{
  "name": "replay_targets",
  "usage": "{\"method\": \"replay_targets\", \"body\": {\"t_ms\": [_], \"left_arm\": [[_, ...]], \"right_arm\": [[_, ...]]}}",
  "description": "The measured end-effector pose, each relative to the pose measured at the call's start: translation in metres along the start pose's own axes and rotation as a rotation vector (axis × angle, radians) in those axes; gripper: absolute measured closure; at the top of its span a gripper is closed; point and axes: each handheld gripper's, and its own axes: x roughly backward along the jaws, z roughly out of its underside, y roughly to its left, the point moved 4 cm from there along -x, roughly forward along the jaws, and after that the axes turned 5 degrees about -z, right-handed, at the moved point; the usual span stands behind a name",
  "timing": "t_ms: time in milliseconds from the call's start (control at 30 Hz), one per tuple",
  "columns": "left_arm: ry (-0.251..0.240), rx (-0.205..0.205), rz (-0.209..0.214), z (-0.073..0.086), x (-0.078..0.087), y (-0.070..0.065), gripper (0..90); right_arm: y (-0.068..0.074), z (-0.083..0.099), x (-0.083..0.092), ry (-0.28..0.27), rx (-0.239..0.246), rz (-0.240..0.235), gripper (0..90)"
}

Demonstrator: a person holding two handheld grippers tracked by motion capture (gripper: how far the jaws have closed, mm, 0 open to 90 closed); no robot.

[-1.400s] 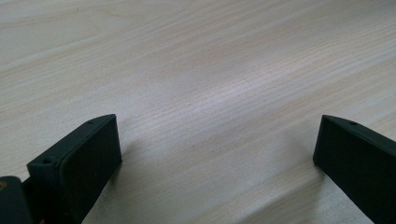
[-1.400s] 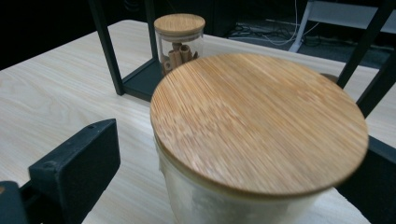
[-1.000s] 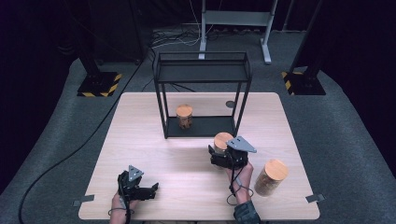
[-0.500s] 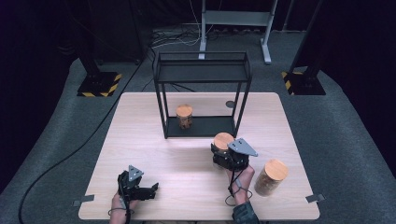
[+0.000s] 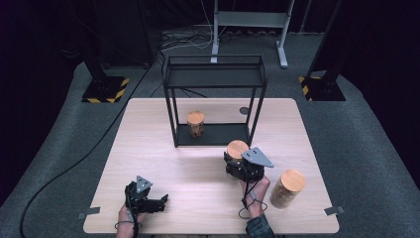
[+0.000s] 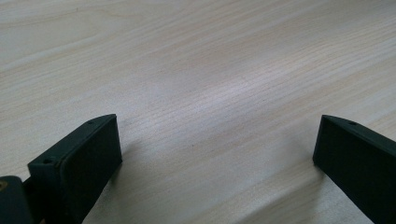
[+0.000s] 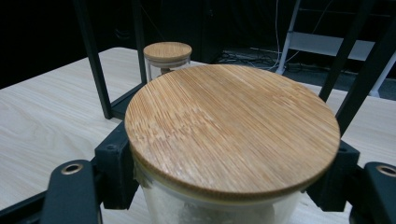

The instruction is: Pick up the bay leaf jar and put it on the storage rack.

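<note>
Glass jar with bamboo lid (image 5: 237,148) sits clamped between the jaws of the right hand-held gripper (image 5: 241,166), just in front of the black wire rack (image 5: 214,82) on the bench (image 5: 148,129). Right gripper view adds the jaws pressed to the glass below the lid (image 7: 232,126) and a second jar (image 7: 167,57) inside the rack. Left hand-held gripper (image 5: 148,201) rests near the bench's front edge, jaws wide apart on nothing; third jar (image 5: 286,188) stands to the right.

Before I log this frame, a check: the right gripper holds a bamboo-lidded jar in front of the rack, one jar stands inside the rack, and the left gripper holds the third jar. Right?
Not quite. The left gripper is open and holds nothing, as the left gripper view shows. The third jar stands on the table, to the right of the right gripper. The rest holds: that gripper grips a jar before the rack, and one jar stands inside.
</note>
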Motion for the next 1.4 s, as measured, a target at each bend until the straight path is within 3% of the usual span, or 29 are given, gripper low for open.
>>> {"method": "replay_targets", "body": {"t_ms": [633,1400], "left_arm": [[0.000,0.000,0.000,0.000,0.000,0.000,0.2],[0.000,0.000,0.001,0.000,0.000,0.000,0.3]], "right_arm": [[0.006,-0.011,-0.004,0.001,0.034,-0.020,25.1],[0.006,-0.023,-0.019,0.002,0.034,-0.037,25.1]]}}
